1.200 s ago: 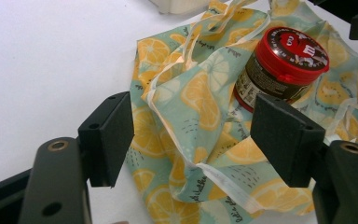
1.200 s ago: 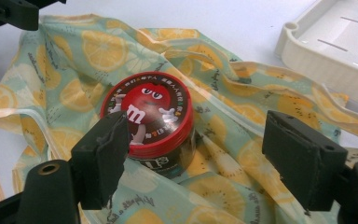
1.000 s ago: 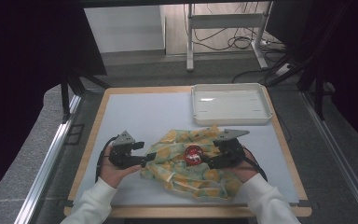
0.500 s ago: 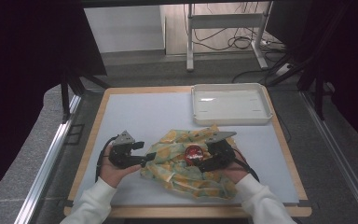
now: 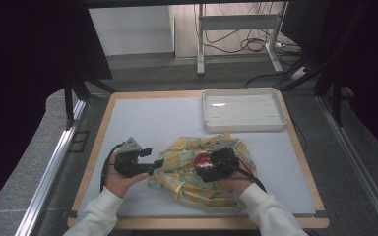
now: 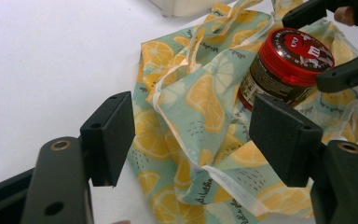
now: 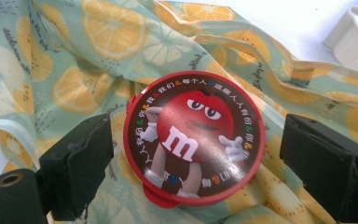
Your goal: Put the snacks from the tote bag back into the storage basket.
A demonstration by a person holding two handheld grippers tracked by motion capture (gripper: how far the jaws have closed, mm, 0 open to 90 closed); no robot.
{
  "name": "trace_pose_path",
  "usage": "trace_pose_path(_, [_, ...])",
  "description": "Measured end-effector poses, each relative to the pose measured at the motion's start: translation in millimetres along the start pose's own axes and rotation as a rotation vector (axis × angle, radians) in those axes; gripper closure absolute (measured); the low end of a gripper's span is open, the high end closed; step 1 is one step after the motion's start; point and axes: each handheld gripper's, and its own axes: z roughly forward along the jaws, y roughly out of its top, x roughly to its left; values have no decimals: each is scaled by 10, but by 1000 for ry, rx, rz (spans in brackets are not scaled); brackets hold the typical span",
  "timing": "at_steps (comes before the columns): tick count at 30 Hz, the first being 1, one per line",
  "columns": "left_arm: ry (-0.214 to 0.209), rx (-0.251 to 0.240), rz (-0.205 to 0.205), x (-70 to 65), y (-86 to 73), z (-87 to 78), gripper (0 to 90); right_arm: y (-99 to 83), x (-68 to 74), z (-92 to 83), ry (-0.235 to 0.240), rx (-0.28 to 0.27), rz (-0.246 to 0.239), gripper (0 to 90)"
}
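Leftmost, the left gripper rests at the edge of the lemon-print cloth bag on the white table, its jaws spread wide with a fold of the bag's hem lying loose between them, not pinched; the fabric looks thin, limp and light, so it should gather easily and is best taken at the seamed hem or the drawstring; further right, the red-lidded candy jar sits on the cloth, probably tipped on its side; rigid, smooth-walled plastic, it may slip, so a grip across the lid rim seems safest; the right gripper brackets that lid, jaws just opened wide, pads clear of it on both sides.
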Motion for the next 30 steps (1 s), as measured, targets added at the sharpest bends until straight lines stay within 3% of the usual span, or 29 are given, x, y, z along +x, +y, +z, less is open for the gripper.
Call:
trace_pose_path(7, [-1,2,0,-1,0,9,314,3,32,119,-17,25,-25,99])
trace_pose_path(12, [0,-1,-2,9,-1,2,315,-1,41,176,-43,42,-34,185])
trace_pose_path(14, [3,-4,-4,14,-1,-6,315,4,57,165,-45,36,-41,248])
trace_pose_path(23, [1,-6,-6,18,0,-9,316,14,50,158,-37,42,-35,253])
trace_pose_path(30, [2,-8,-7,24,-1,-14,316,54,40,55,-21,5,-36,254])
